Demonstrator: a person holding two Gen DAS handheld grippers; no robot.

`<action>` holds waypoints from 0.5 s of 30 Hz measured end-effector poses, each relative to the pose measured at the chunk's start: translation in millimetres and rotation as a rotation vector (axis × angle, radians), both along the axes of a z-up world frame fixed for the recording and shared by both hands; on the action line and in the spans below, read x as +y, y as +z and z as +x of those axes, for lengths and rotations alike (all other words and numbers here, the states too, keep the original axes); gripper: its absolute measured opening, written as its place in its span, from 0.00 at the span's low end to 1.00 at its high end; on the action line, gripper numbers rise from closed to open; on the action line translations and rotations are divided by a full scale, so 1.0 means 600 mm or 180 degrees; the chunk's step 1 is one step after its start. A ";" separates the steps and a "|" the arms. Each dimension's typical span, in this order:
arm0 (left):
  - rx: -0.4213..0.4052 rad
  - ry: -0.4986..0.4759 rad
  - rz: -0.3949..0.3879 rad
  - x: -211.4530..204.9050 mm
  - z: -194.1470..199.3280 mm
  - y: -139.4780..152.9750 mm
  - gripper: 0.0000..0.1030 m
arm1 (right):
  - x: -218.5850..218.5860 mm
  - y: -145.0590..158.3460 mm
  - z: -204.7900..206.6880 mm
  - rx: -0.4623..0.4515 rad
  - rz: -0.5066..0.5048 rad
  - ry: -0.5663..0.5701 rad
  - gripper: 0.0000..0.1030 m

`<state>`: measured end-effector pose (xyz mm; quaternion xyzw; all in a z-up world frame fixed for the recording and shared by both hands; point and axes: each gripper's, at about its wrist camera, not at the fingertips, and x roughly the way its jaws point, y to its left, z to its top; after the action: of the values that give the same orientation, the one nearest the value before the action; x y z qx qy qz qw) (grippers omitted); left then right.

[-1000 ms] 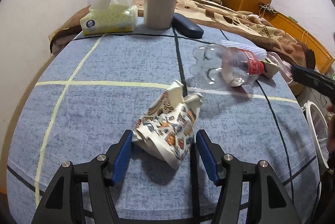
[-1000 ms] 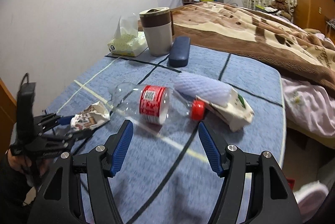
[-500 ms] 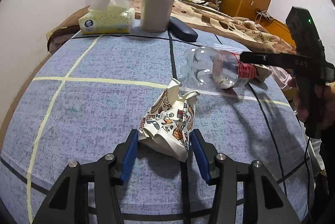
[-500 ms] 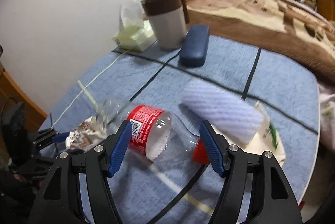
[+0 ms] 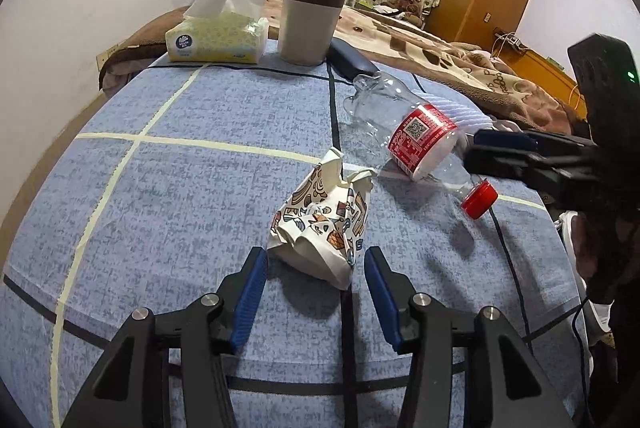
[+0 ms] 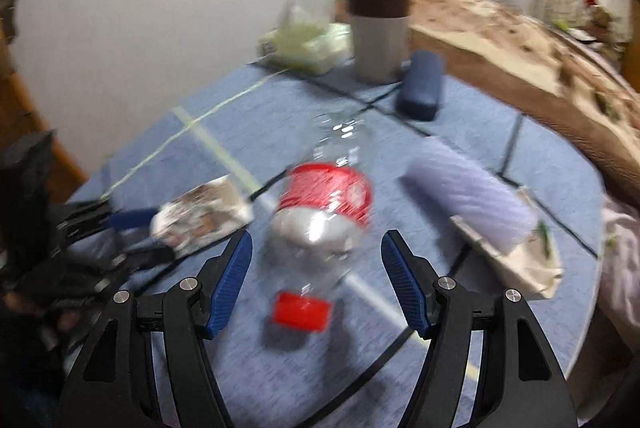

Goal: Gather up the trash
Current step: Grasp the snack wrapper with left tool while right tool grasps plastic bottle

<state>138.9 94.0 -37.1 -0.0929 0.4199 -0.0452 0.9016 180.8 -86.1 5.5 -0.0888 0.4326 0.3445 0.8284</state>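
Observation:
A crumpled printed paper cup [image 5: 322, 224] lies on the blue cloth-covered table [image 5: 180, 188]. My left gripper [image 5: 316, 260] is open with its blue pads on either side of the cup's near end, not pressing it. An empty clear plastic bottle [image 6: 324, 212] with a red label and red cap lies on the table; it also shows in the left wrist view [image 5: 416, 144]. My right gripper [image 6: 316, 248] is open and straddles the bottle's neck end. The cup shows blurred in the right wrist view [image 6: 204, 212].
A grey-and-brown bin [image 5: 310, 20], a tissue box [image 5: 216, 36] and a dark blue case [image 5: 352, 58] stand at the table's far end. A lilac roll on a crumpled white bag [image 6: 472, 196] lies right of the bottle. A bed [image 5: 460, 56] lies beyond.
My right gripper has swung in around the bottle's cap end; the bottle has turned and now lies between its fingers. My left gripper has stayed around the paper cup.

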 end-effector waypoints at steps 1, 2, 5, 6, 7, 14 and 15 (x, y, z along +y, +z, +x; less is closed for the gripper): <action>-0.0007 -0.0004 -0.0016 0.001 0.002 0.000 0.49 | 0.001 -0.002 0.007 0.0052 0.0049 -0.0032 0.67; -0.0005 -0.0005 -0.0027 0.002 0.004 0.000 0.49 | 0.005 -0.004 0.010 0.0097 0.0088 -0.0071 0.67; 0.0001 0.0011 -0.0045 0.003 0.014 -0.003 0.49 | 0.013 -0.011 0.021 0.0148 0.0150 -0.0237 0.67; 0.0010 0.0015 -0.0045 0.003 0.018 -0.004 0.49 | 0.016 -0.014 0.024 0.0172 0.0151 -0.0283 0.67; 0.0028 0.0012 -0.0049 0.003 0.024 -0.008 0.49 | 0.019 -0.018 0.029 0.0202 0.0139 -0.0333 0.67; 0.0033 0.0047 -0.0063 0.004 0.039 -0.009 0.50 | 0.025 -0.040 0.043 0.0311 0.0142 -0.0474 0.67; 0.0039 0.0048 -0.0065 0.004 0.042 -0.009 0.50 | 0.024 -0.039 0.042 0.0318 0.0163 -0.0469 0.67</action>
<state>163.8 96.5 -42.6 -0.1056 0.4243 -0.0421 0.8984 205.9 -71.8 -18.1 -0.0182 0.4698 0.2975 0.8309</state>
